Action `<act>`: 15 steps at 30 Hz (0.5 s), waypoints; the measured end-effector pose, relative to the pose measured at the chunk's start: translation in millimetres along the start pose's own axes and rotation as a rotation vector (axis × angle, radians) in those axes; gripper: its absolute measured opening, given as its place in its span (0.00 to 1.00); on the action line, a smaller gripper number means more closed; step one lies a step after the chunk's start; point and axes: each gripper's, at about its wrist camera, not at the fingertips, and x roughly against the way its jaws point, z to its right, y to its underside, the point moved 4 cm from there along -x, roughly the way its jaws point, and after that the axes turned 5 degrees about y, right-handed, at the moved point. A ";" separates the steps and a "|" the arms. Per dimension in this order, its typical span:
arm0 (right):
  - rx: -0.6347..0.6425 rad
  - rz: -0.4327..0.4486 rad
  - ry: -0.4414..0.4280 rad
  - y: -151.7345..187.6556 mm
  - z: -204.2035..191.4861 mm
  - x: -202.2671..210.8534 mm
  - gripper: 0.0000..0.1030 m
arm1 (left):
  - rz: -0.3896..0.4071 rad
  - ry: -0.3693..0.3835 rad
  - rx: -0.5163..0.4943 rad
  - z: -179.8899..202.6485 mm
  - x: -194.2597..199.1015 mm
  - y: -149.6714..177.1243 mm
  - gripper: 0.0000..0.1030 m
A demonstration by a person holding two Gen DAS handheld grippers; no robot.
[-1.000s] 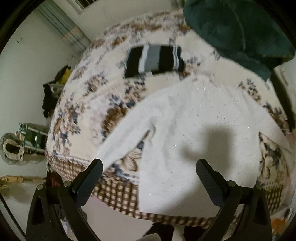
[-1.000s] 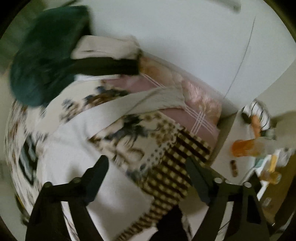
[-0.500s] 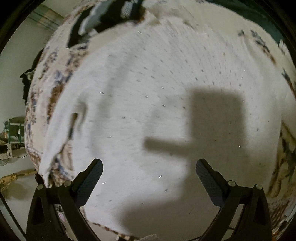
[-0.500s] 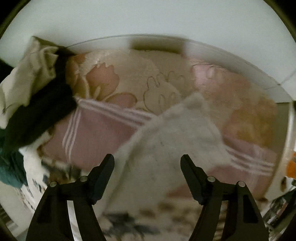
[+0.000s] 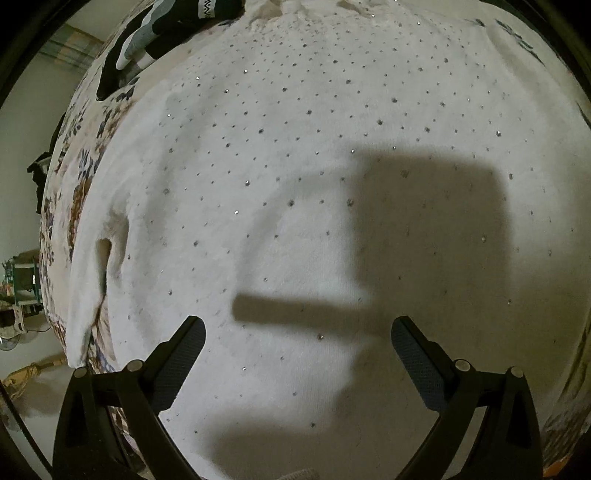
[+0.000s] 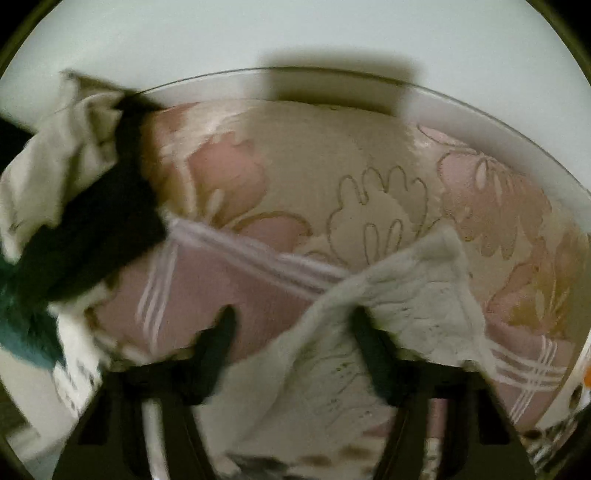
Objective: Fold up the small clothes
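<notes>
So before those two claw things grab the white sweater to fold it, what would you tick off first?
1. Left gripper open: ok, its fingers stand wide apart with nothing between them.
2. Left gripper over the white sweater: ok, the studded knit fills its view.
3. Sweater lying flat: not ok, a pucker shows near its left edge.
4. Right gripper open: ok, its fingers are apart.
5. Right gripper lined up on the sleeve: cannot tell, the view is blurred; the sleeve drapes over the pink pillow, across the right-hand finger.
6. Striped folded garment clear of the sweater: ok, it lies beyond the sweater's far edge.
</notes>
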 end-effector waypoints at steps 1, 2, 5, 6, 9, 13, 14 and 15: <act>-0.014 0.023 0.025 1.8 0.3 3.2 0.18 | 0.000 0.003 0.004 0.5 0.3 -1.7 1.00; -0.016 0.044 0.017 3.7 -0.5 8.4 0.08 | 0.002 0.009 0.008 2.2 1.3 -2.0 1.00; 0.000 0.138 -0.050 15.9 -4.6 41.7 0.04 | 0.006 0.020 0.003 5.4 3.0 -4.0 1.00; 0.019 0.167 -0.074 21.6 -7.2 53.8 0.04 | 0.007 0.022 -0.001 4.8 2.5 -5.7 1.00; 0.080 0.260 -0.159 40.3 -13.8 95.6 0.04 | 0.008 0.025 -0.016 7.5 0.6 -5.1 1.00; 0.221 0.438 -0.231 61.0 -4.3 151.5 0.03 | 0.002 0.034 -0.008 5.8 -3.3 -2.0 1.00; 0.239 0.456 -0.192 68.4 3.9 151.4 0.03 | -0.001 0.036 -0.004 4.2 -4.6 -0.7 1.00; 0.243 0.441 -0.125 71.7 13.3 144.6 0.03 | -0.006 0.036 -0.002 3.5 -5.8 0.5 1.00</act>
